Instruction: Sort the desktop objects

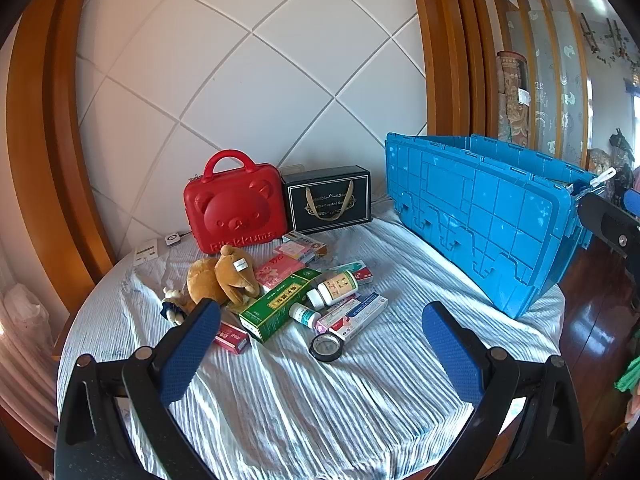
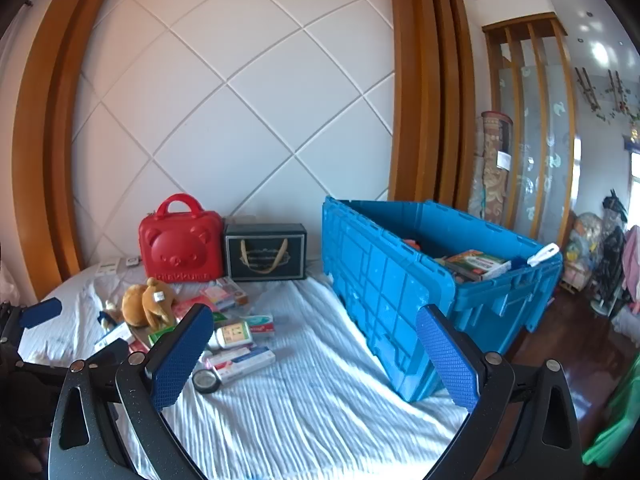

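I see medicine boxes, two white bottles, a tape roll and a plush bear heaped left of the open blue crate.

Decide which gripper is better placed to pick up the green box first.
Left. The left gripper is open, with the green box just ahead by its pad; the right gripper sits nearer the blue crate.

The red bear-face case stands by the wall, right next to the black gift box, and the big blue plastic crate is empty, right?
Not quite. The big blue plastic crate is not empty: the right wrist view shows boxes lying inside it. The rest is right: the red bear-face case stands by the wall beside the black gift box.
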`<state>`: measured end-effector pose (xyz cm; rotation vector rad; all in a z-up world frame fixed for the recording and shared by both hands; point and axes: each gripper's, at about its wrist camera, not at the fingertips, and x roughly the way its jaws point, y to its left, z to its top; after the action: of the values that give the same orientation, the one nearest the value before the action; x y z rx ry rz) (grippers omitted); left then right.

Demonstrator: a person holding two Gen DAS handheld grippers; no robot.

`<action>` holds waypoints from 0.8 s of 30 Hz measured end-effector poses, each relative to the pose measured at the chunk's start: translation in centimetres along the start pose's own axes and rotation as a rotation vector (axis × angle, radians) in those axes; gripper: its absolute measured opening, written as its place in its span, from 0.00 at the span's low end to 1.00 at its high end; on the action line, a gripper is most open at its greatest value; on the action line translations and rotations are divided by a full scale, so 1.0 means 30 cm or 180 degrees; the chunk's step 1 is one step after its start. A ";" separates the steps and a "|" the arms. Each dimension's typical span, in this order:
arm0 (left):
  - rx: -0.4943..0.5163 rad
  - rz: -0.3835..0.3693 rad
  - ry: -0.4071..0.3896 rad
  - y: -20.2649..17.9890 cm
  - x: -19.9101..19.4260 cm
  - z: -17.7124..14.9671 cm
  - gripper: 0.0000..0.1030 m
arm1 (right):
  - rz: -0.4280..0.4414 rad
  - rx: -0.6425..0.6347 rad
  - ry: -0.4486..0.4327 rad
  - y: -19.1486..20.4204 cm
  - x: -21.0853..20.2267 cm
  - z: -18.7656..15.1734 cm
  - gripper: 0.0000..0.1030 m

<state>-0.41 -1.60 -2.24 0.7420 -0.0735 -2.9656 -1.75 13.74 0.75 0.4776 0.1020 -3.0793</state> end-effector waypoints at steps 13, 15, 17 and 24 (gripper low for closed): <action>0.0026 0.0042 -0.0003 0.001 0.009 0.006 0.99 | 0.0045 -0.0022 0.0024 0.024 0.025 -0.002 1.00; 0.0024 0.0058 -0.0008 0.002 0.009 0.009 0.99 | 0.0059 -0.0035 0.0022 0.026 0.026 0.001 1.00; 0.0016 0.0070 -0.0011 0.001 0.010 0.010 0.99 | 0.0073 -0.0045 0.0019 0.025 0.028 0.003 1.00; 0.0035 0.0098 -0.0011 -0.020 0.013 0.017 0.99 | 0.0107 -0.0079 -0.0004 0.015 0.035 0.020 1.00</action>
<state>-1.04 -1.03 -2.02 0.7304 -0.1005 -2.9396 -2.91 13.25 0.97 0.4715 0.1304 -3.0416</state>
